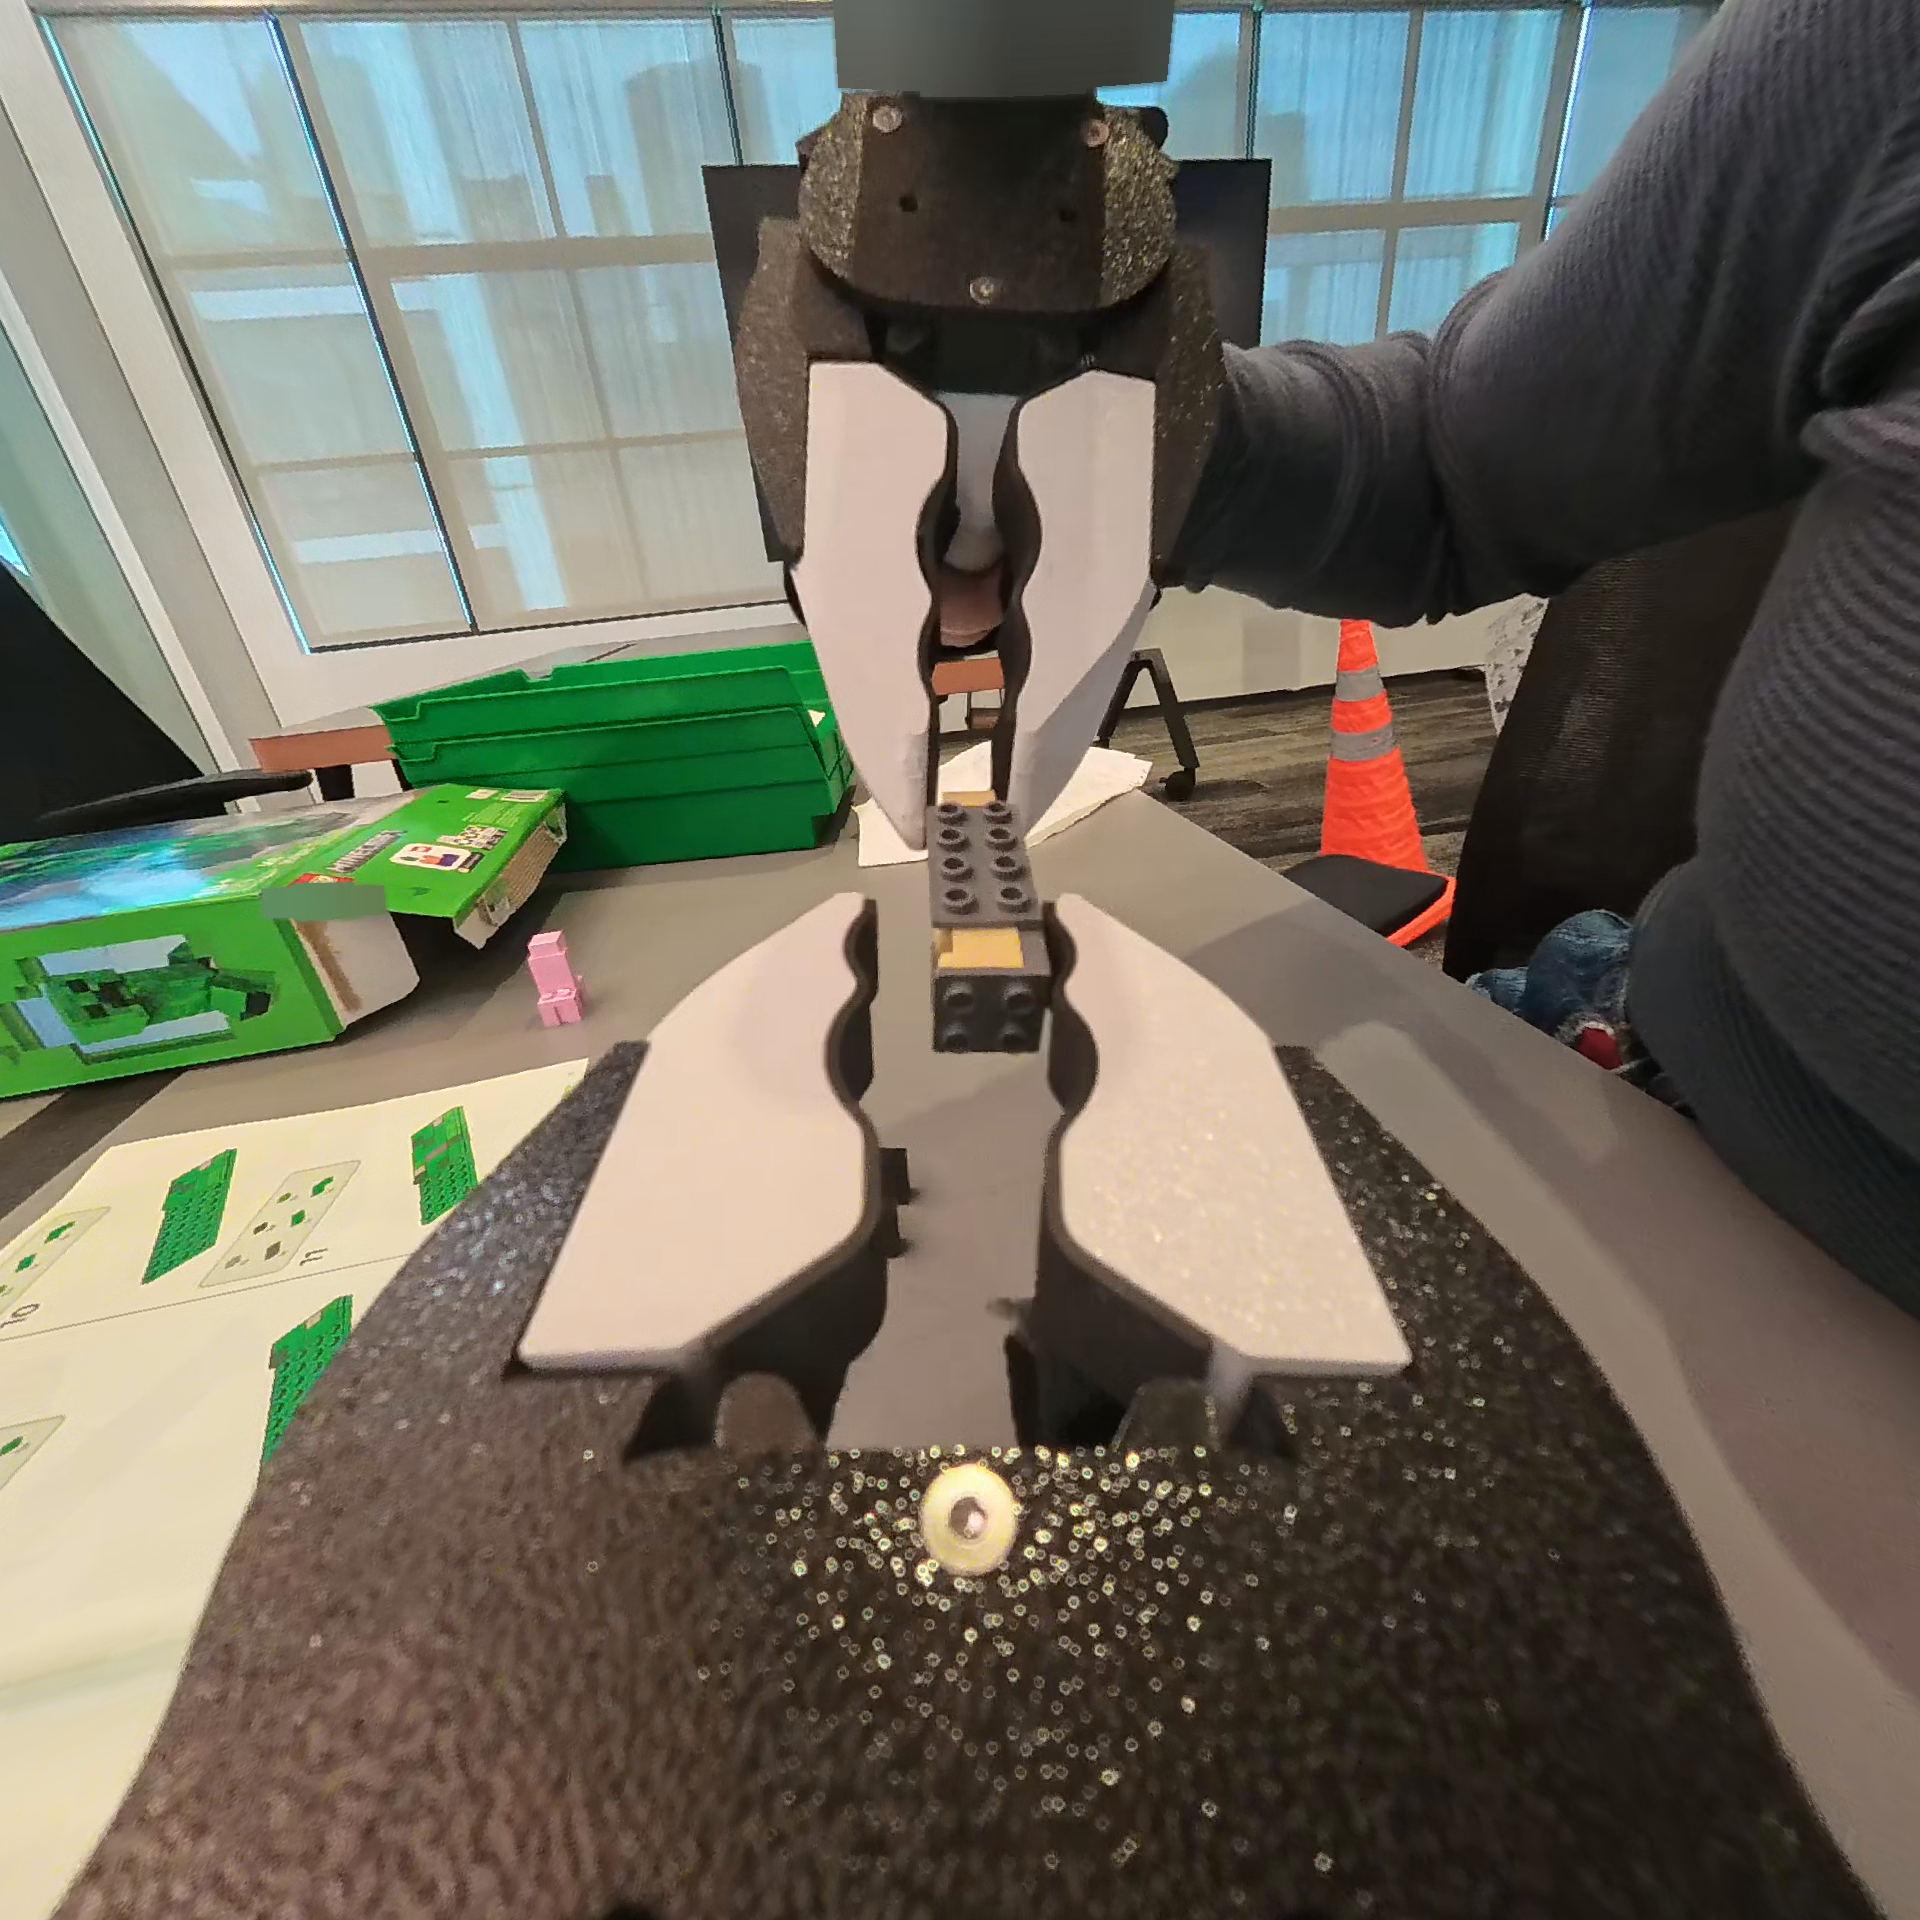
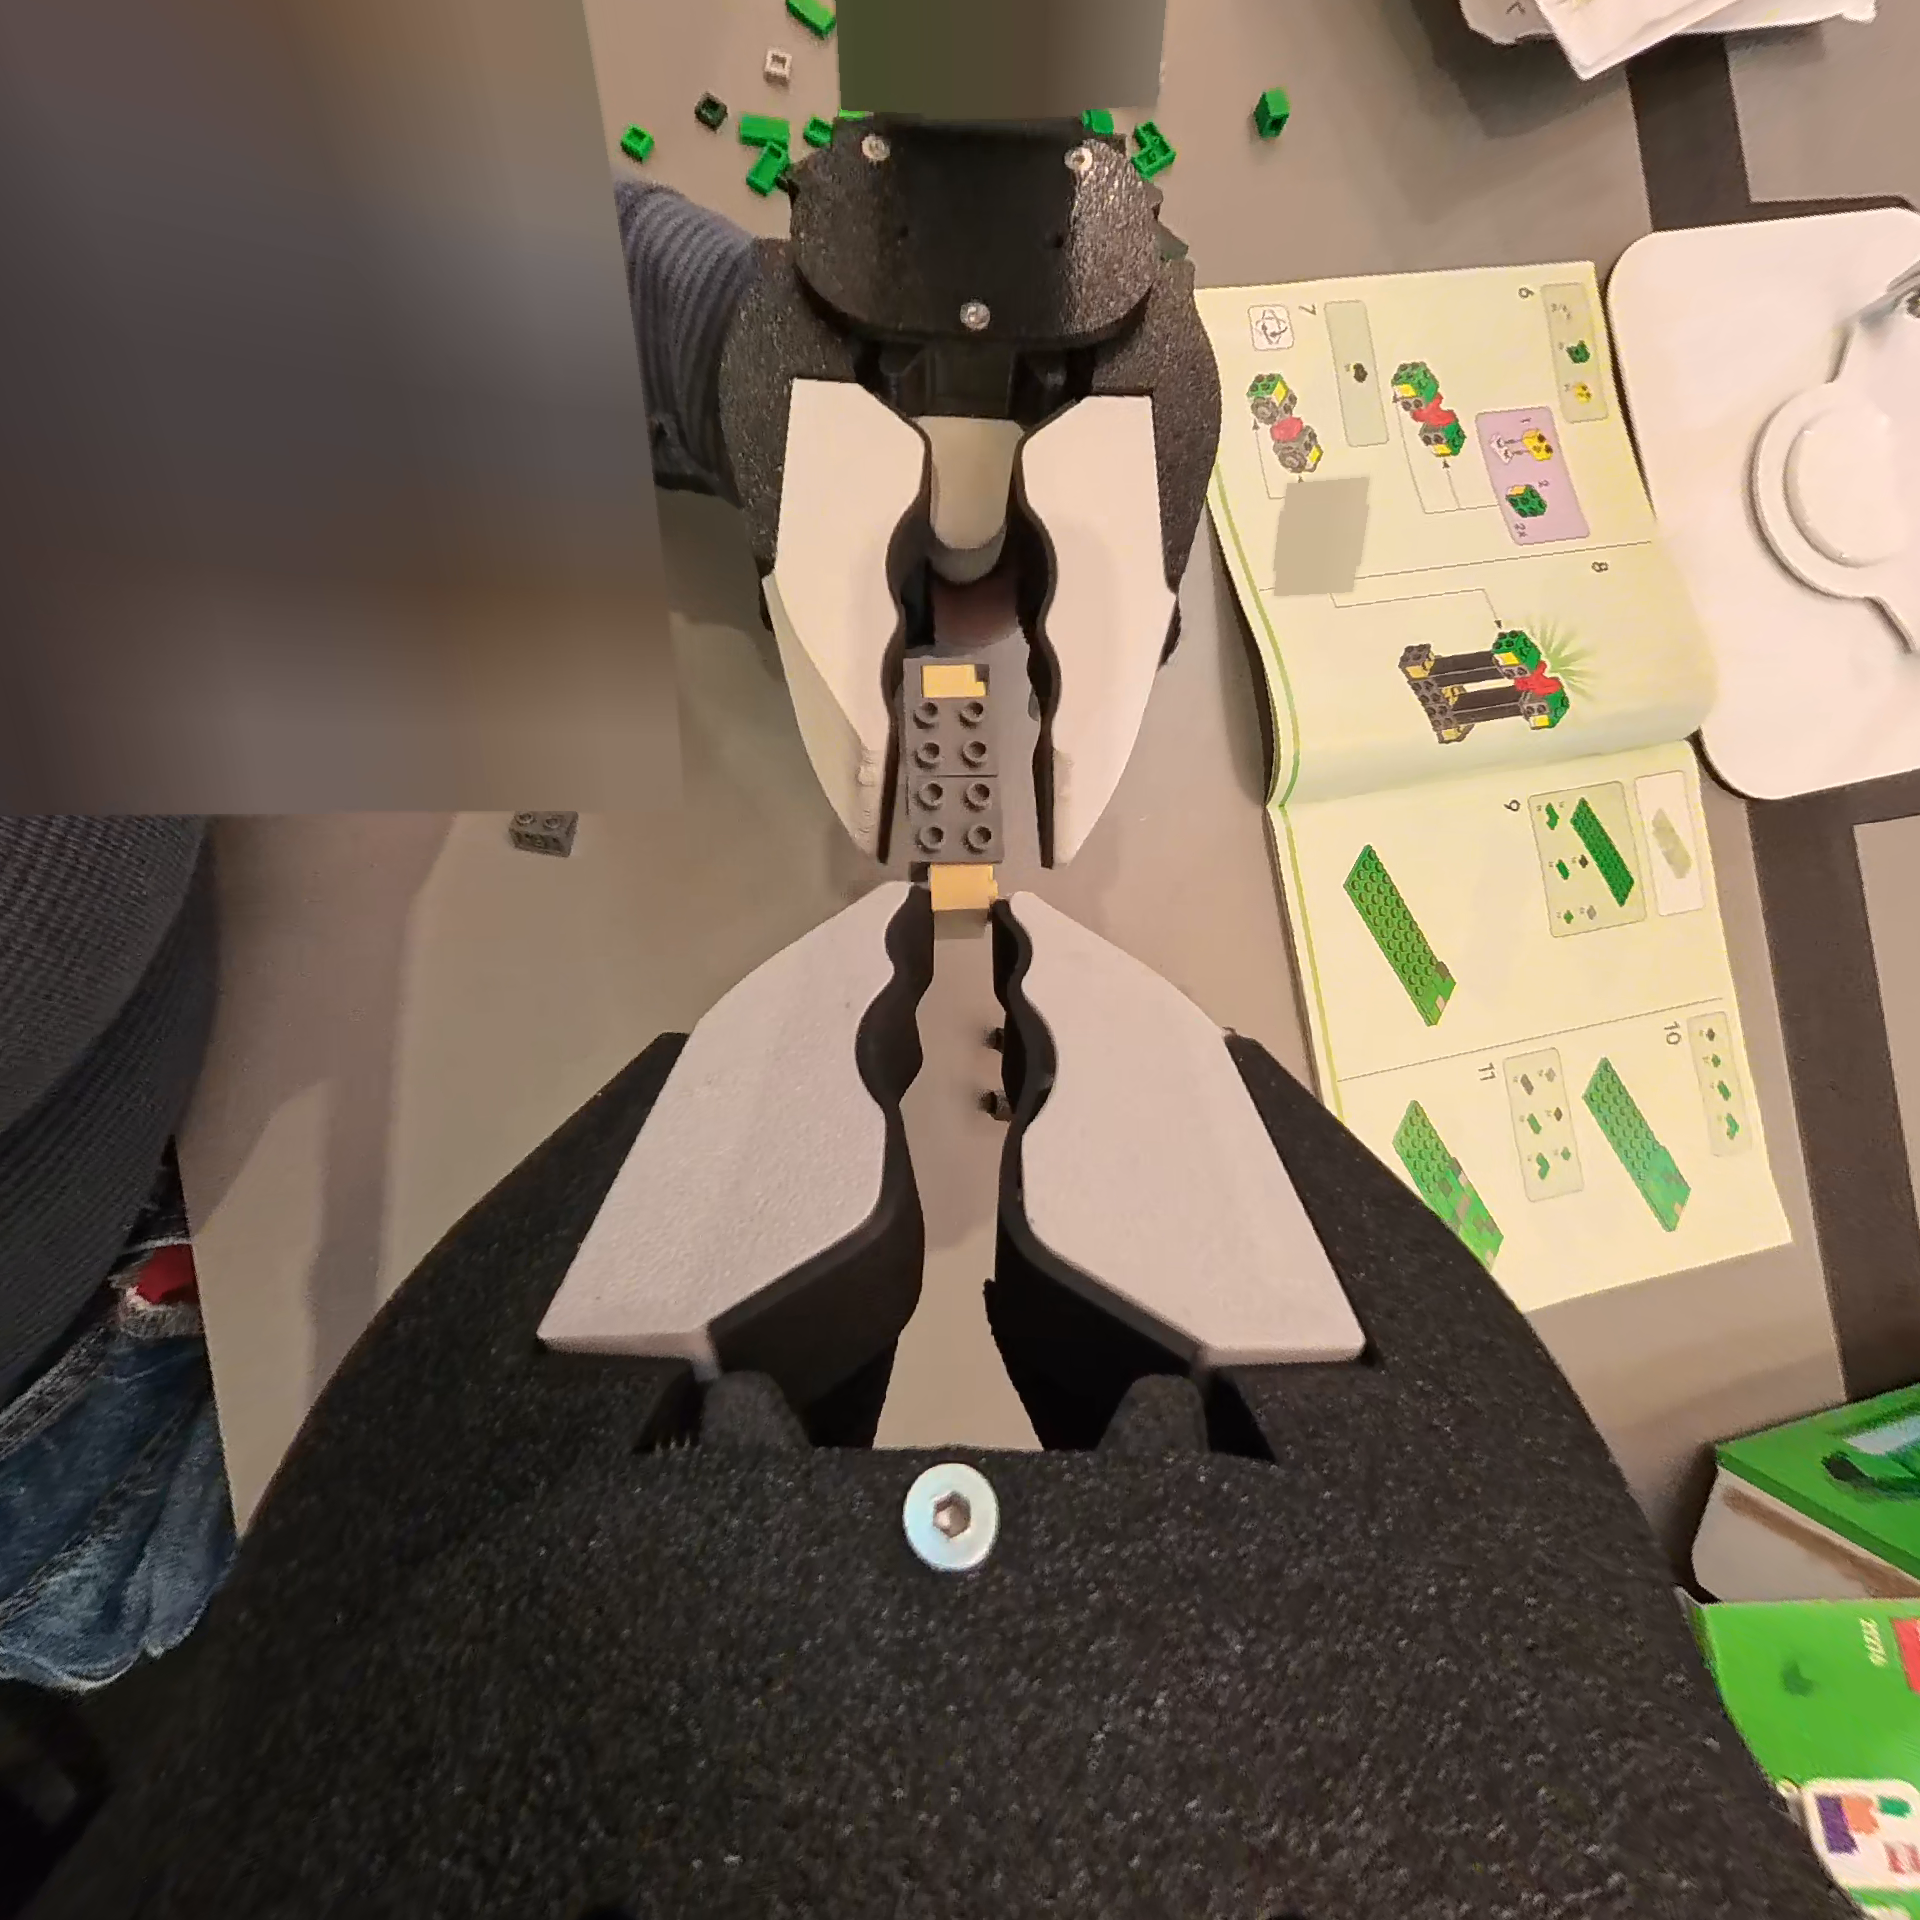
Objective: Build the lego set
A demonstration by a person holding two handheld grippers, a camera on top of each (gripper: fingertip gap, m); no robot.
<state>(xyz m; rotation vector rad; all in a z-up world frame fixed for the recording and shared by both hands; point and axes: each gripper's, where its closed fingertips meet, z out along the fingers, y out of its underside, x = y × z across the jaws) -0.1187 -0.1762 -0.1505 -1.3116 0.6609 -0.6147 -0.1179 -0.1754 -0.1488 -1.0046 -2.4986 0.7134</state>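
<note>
A dark grey lego assembly (image 1: pixel 985 873) with tan pieces hangs above the grey table (image 1: pixel 1299 1039), held between the two grippers, which face each other. My left gripper (image 1: pixel 961 914) is closed around its near end. My right gripper (image 1: pixel 968 826) comes from above and pinches the far end. In the right wrist view the right gripper (image 2: pixel 958 904) is shut on the tan end piece (image 2: pixel 961 891) of the assembly (image 2: pixel 951 769). The left gripper (image 2: pixel 964 860) grips the studded grey part from the opposite side.
The open instruction booklet (image 2: pixel 1455 935) lies to the right, a white object (image 2: pixel 1818 499) beyond it. Loose green bricks (image 2: pixel 769 145) and a grey brick (image 2: pixel 543 831) are on the table. A green box (image 1: pixel 156 966), pink figure (image 1: pixel 556 977), green bins (image 1: pixel 623 748) and the person's arm (image 1: pixel 1558 416) show. My two grippers' fingertips are within a few centimetres of each other.
</note>
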